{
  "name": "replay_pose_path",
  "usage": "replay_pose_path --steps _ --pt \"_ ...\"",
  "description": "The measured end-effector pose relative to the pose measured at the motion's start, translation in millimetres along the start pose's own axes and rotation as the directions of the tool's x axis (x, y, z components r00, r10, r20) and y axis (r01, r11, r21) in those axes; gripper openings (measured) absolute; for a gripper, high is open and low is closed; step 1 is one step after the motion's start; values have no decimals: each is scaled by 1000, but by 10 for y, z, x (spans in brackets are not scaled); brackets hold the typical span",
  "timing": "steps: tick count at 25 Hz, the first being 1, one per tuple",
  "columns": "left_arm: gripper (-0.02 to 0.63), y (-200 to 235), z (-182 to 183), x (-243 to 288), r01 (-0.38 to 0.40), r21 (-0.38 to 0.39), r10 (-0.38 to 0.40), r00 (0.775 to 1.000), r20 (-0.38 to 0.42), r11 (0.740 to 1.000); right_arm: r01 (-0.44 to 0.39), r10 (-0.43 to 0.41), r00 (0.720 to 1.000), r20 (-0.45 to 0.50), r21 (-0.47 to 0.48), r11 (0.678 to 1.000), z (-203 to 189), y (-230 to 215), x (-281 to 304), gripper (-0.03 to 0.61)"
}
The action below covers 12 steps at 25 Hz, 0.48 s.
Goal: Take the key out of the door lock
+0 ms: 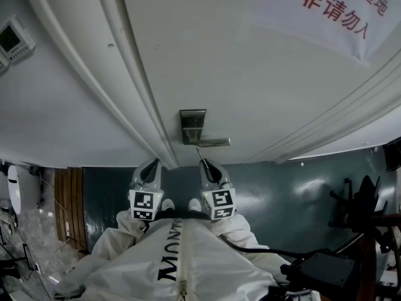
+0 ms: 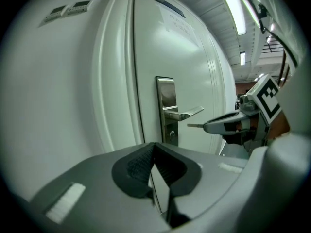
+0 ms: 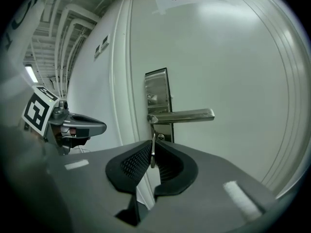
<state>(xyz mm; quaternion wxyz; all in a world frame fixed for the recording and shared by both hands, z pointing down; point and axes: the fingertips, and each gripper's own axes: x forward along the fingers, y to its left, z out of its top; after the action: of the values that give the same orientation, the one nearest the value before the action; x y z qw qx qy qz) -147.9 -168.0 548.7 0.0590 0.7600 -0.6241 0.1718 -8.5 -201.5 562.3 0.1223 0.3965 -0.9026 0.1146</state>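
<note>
A steel lock plate (image 1: 193,125) with a lever handle (image 1: 210,142) sits on the white door (image 1: 250,74). My right gripper (image 1: 205,163) hangs just below the handle, shut on a thin key (image 1: 199,152) whose blade points at the door and stands free of the lock. In the right gripper view the key (image 3: 153,141) stands upright between the pads of my right gripper (image 3: 153,148), in front of the keyhole (image 3: 161,137). My left gripper (image 1: 150,168) is beside it to the left, away from the door. Its jaws (image 2: 155,147) are shut and hold nothing.
A paper notice (image 1: 332,8) with red characters is stuck high on the door. The door frame (image 1: 135,99) runs left of the lock plate, and a wall panel (image 1: 14,37) is at far left. Black equipment (image 1: 363,212) stands on the dark floor at right.
</note>
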Motion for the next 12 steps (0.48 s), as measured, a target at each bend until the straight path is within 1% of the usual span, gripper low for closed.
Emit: replay_pose_path --steps 3,6,12 --pt "0 -54 -14 -39 -17 1 17 1000 -8 1000 -23 23 1000 6 1 1000 0 14 -56 21" --pt "0 -103 -35 -106 -18 10 18 1000 -8 1000 -32 31 999 17 11 999 7 67 -133 21" --pt "0 -191 -46 -366 9 24 -10 1000 27 1000 20 -20 999 32 24 1000 -64 163 -360 21"
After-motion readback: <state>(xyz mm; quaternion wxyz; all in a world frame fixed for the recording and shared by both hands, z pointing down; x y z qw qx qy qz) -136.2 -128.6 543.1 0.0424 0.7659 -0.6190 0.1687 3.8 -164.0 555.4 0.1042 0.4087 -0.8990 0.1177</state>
